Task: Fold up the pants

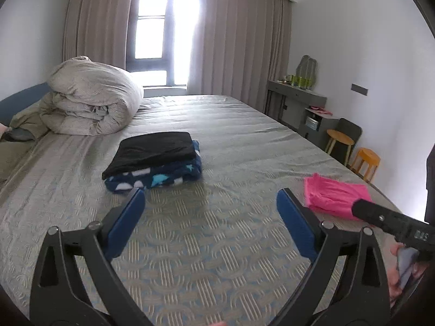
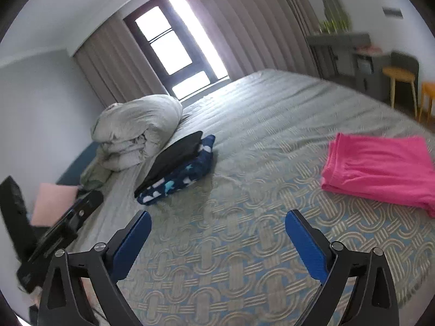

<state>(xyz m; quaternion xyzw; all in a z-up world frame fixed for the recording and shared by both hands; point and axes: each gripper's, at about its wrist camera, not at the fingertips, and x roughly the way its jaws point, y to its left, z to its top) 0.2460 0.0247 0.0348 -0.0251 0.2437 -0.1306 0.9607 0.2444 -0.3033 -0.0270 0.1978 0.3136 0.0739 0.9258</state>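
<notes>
With both sets of jaws spread wide and holding nothing, left gripper [image 1: 210, 199] and right gripper [image 2: 218, 221] hovering over bare patterned bed cover [image 1: 206, 258]. Black folded pants [image 1: 155, 150] stacked on navy star-print fleece [image 1: 163, 178], mid-bed, left of centre. Pink pants [image 2: 380, 167] lying loosely folded near right edge of bed, well apart from stack; likely next item. Rolled duvet [image 1: 95, 100] at far left, clear of work area. For clean fold: pinch pink waistband at both corners, lift and shake flat, lay legs together on open cover, smooth before folding, keep edges aligned, then halve toward waistband. Avoid snagging cover weave with jaw tips. No brands, labels or legible writing visible anywhere; bottles on far shelf too small to read
</notes>
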